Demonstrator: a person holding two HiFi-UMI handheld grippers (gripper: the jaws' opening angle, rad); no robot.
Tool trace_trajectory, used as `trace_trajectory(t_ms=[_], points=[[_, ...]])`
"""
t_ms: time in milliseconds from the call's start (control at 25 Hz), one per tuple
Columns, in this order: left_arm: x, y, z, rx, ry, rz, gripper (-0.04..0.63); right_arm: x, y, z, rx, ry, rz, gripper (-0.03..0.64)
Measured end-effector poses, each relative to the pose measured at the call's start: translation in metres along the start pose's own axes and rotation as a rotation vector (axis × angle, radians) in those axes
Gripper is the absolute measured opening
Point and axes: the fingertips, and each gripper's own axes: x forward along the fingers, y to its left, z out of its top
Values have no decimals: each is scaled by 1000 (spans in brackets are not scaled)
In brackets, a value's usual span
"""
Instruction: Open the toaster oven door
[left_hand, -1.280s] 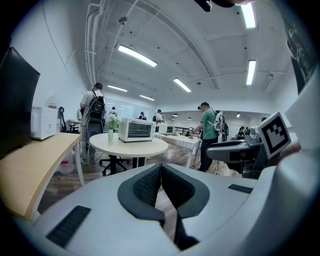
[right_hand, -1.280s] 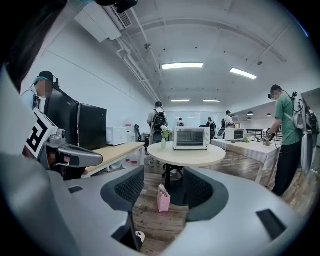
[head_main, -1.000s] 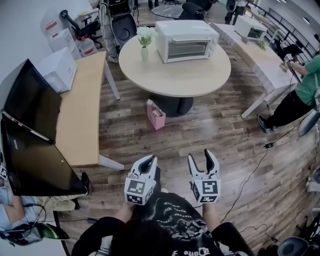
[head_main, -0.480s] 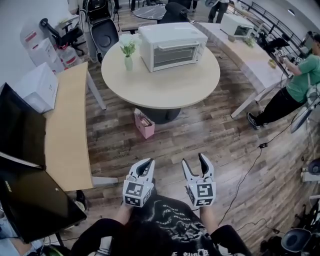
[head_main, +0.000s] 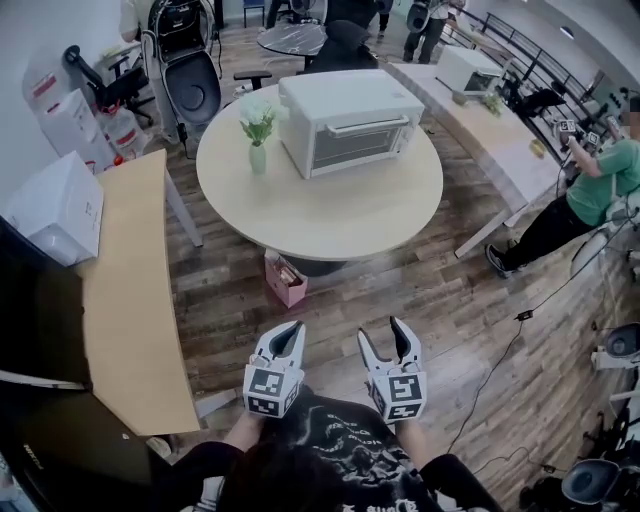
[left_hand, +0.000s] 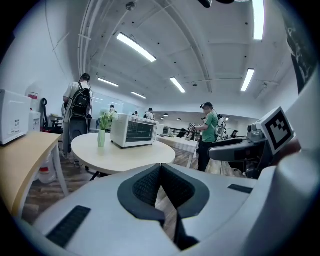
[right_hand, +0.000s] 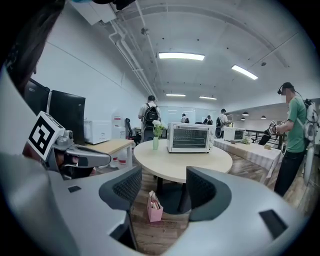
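White and boxy, the toaster oven sits on the round table beside a small vase. Its door is shut, and it is well apart from you. Compared with a second ago, oven and table fill more of the head view. You are walking up, so the task is only at the approach. Your left claw is pressed together on nothing; your right claw stands apart, empty. No brand on the oven is legible, and your shirt's print is too blurred to read.
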Motion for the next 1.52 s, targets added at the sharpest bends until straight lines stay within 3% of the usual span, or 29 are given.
trace_trajectory(t_ms=[280,520,800,1200,1520], points=[[21,62,18,10,-13,12,20,51,13,14,10,9,-30,267],[23,86,13,-11,-10,36,20,68,10,14,22,13,-60,267],[33,103,14,-13,-5,75,20,93,4,20,19,-7,-31,268],[96,131,29,-23,30,145,20,177,-52,29,69,0,43,267],[182,150,62,-55,54,191,20,262,-119,57,91,-4,131,253]])
